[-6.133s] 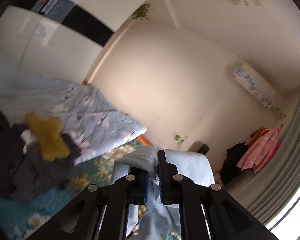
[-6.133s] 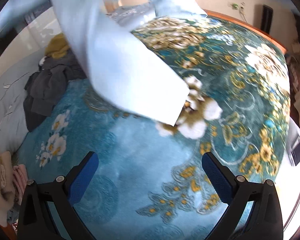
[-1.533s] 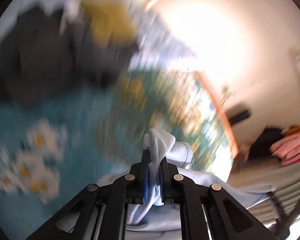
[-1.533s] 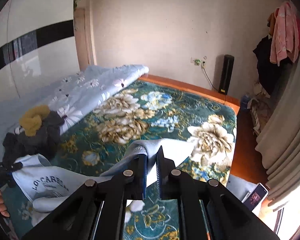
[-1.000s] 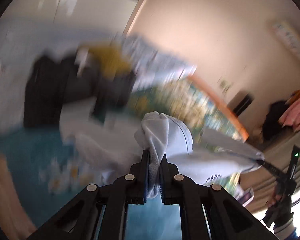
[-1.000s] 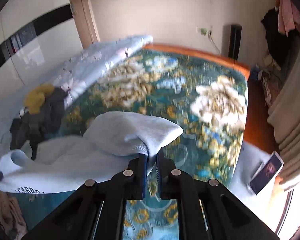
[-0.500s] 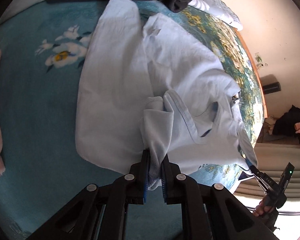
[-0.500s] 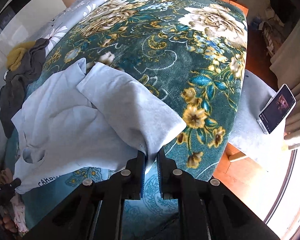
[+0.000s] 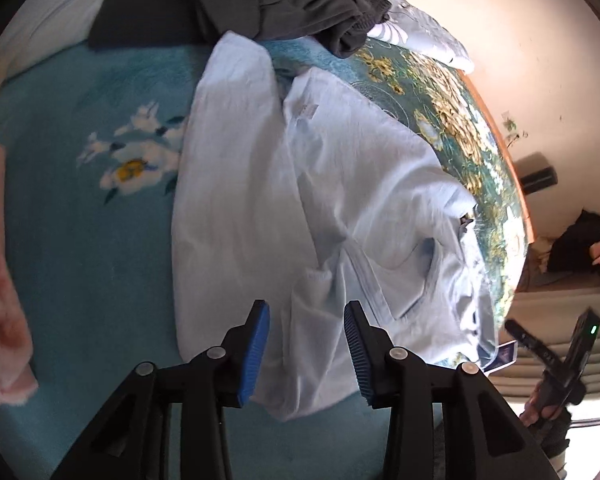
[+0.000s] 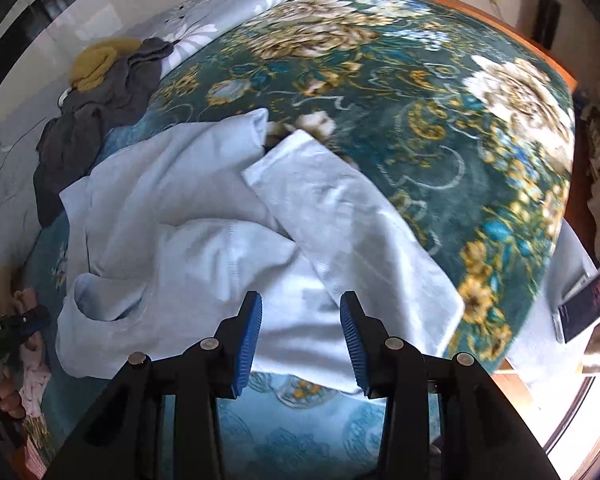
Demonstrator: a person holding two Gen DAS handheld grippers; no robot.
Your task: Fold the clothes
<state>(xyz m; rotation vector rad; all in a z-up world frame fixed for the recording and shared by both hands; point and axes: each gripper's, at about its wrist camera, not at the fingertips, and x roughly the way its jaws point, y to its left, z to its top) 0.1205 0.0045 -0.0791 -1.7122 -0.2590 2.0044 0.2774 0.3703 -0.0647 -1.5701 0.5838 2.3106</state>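
Left wrist view shows my left gripper (image 9: 306, 344) opening, pads clear of the shirt (image 9: 280, 200) lying between them, while my right gripper (image 10: 300, 334) opens likewise over its hem.

Bright daylight from the lower right — strong fisheye warp, dark vignetted corners.

Black left tool (image 9: 306, 344), blue ribbed pads (image 9: 256, 348), seemingly rubber.

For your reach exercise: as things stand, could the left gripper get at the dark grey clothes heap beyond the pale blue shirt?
Probably yes. The left gripper, jaws opening, grips nothing; only the flat pale blue shirt lies before the dark grey heap.
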